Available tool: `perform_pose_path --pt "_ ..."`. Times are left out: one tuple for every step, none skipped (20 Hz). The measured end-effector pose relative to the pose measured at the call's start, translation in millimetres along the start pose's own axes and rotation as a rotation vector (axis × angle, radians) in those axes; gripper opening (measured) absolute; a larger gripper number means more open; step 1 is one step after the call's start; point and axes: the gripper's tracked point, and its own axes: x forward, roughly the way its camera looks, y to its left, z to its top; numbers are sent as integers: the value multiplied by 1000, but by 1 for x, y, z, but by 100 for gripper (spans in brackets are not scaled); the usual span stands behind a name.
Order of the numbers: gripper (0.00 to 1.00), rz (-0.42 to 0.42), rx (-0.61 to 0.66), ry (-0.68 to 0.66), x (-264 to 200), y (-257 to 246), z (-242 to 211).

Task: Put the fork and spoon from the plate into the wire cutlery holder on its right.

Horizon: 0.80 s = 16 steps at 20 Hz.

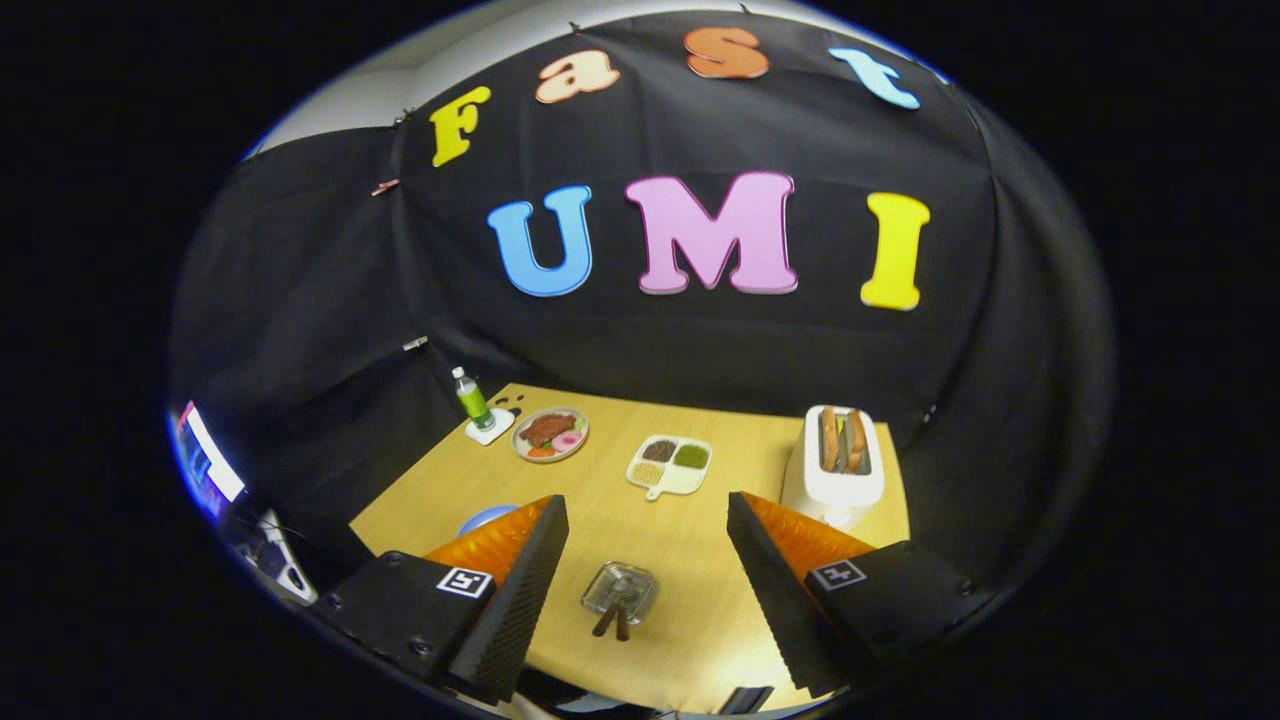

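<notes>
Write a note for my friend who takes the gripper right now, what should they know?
Hand-held gripper: open, holding nothing, raised above the table.
Wire cutlery holder: on the table between the fingers.
Two dark handles stick out of it, probably the fork and spoon.
Blue plate: mostly hidden behind the left finger.
Done: both pieces seem placed.
Left: check the plate, then back away.

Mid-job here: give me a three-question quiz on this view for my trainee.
1. True or false: the gripper is shut on a utensil.
2. What lies between the fingers: A toaster, B wire cutlery holder, C bottle?
3. How many brown handles stick out of the holder?

Key: 1 false, the fingers are open and hold nothing. 2 B. 3 two, leaning towards the gripper.
</notes>
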Motion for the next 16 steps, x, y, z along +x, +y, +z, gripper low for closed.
perform_pose_path --pt "99 -8 -22 -52 -4 5 8" --pt "99 -7 -39 -94 -9 16 17" --pt "99 -11 -58 -127 -13 22 23" --pt "99 -24 -69 -167 -18 23 29" --pt "98 -41 -66 -212 -23 24 38" --pt "98 -51 -56 -255 -26 27 47" --pt "96 -60 -46 -281 -28 29 51" --pt "96 -69 -38 -292 -28 29 52" --pt "96 -76 -30 -300 -28 29 53" --pt "96 -77 -21 -301 -28 32 54" --pt "96 -74 -12 -311 -28 35 57" --pt "96 -68 0 -314 -28 38 59" --pt "96 -66 9 -312 -27 39 57" --pt "96 -62 19 -305 -26 40 56" --pt "96 -64 27 -297 -25 40 54" --pt "96 -66 36 -290 -23 40 52"
